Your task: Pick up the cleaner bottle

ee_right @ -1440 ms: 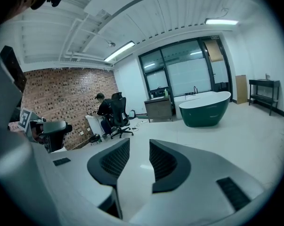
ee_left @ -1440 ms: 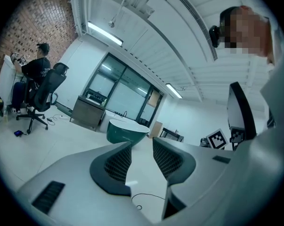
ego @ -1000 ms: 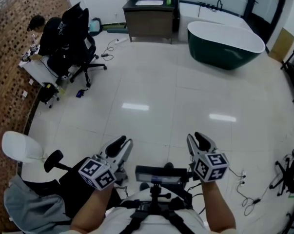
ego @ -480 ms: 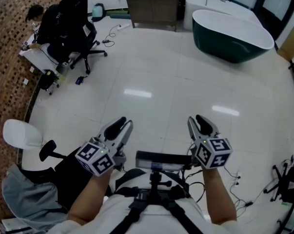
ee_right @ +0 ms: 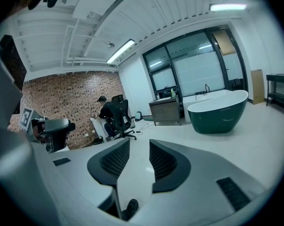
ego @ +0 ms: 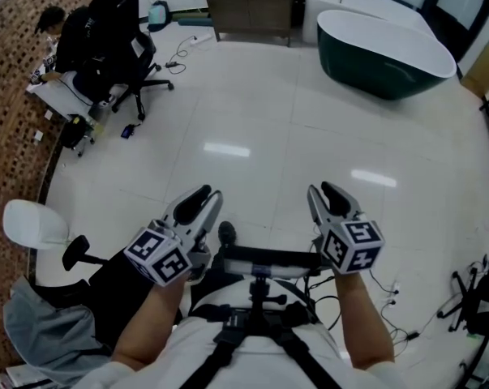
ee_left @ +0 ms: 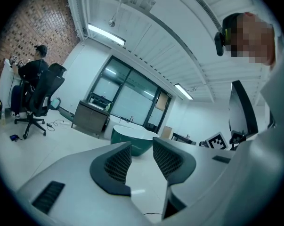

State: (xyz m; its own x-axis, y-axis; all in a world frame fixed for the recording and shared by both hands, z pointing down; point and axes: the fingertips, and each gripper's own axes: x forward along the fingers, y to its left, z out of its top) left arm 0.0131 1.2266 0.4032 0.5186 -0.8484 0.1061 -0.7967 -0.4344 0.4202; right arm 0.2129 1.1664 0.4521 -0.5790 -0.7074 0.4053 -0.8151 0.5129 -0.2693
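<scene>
At the very first step: getting close to the cleaner bottle. Not picked up yet. Small and green, standing on top of the dark bench at the far side of the room, near the big green bathtub. Well apart from both tongs, with lots of shiny white floor in between.

Next move, most likely: cross the floor to the bench, then bring one of the tongs up to the bottle, slip a pad on each side of its middle, and squeeze. Probably light and easy to tip over, so best done gently.

Left tongs: partway open, nothing between the pads, touching nothing. Right tongs: also partway open, also empty. Both held out in front of the chest, side by side, aimed toward the far end of the room.
</scene>
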